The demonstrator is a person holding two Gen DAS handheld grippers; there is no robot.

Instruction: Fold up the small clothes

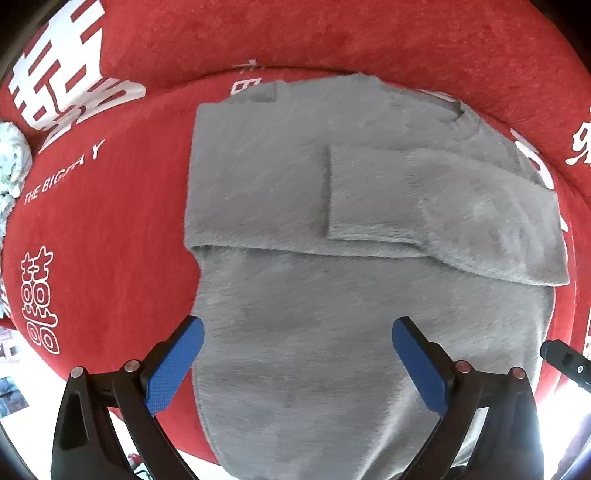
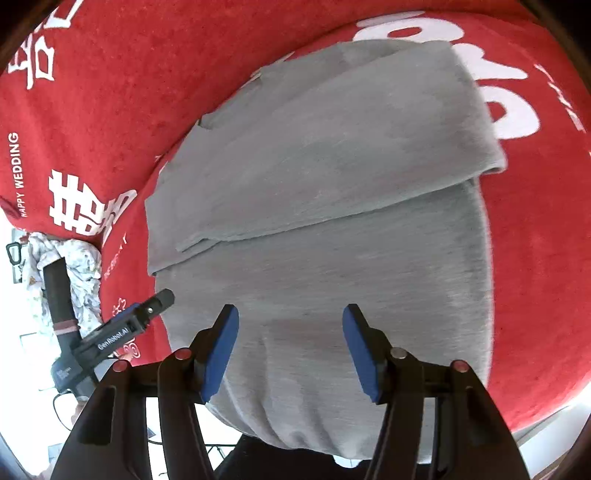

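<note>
A grey fuzzy sweater (image 1: 314, 295) lies flat on a red cloth with white print (image 1: 110, 221). Both sleeves are folded in across its chest; the right sleeve's cuff (image 1: 369, 195) ends near the middle. The hem hangs over the near edge. My left gripper (image 1: 297, 328) is open and empty above the sweater's lower left part. My right gripper (image 2: 290, 317) is open and empty above the sweater (image 2: 332, 221) near its lower right part. The left gripper's body (image 2: 125, 328) shows at the left of the right wrist view.
The red cloth (image 2: 535, 258) covers a raised surface with a red backrest behind it (image 1: 295, 33). A crumpled pale patterned cloth (image 2: 74, 266) lies at the left end. The surface's near edge runs just under the grippers, with bright floor below.
</note>
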